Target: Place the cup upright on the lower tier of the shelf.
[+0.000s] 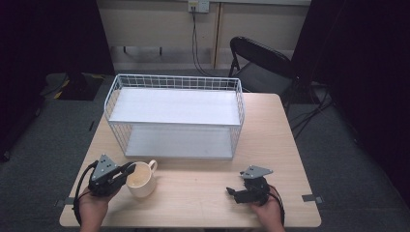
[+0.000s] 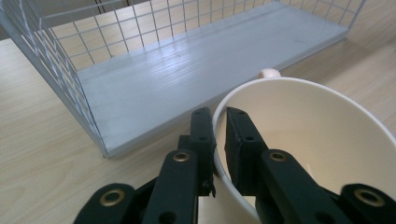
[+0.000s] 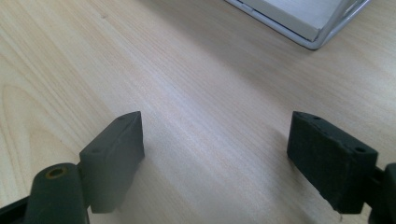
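Note:
A cream mug (image 1: 140, 180) with its handle toward the rack stands on the wooden table (image 1: 203, 193) near the front left. My left gripper (image 1: 129, 169) is shut on the mug's near-left rim. In the left gripper view one jaw is outside the mug (image 2: 317, 121) and the other inside, and the left gripper (image 2: 219, 122) pinches the wall. My right gripper (image 1: 233, 192) rests low at the front right, pointing left. Its jaws stand wide apart in the right gripper view, and the right gripper (image 3: 215, 144) has only bare tabletop between them.
A white two-tier wire rack (image 1: 174, 79) stands across the middle of the table, just behind the mug; its lower shelf (image 2: 177, 88) faces my left gripper. A corner of the rack (image 3: 299, 18) is ahead of the right gripper. A black folding chair (image 1: 261, 60) stands beyond the table.

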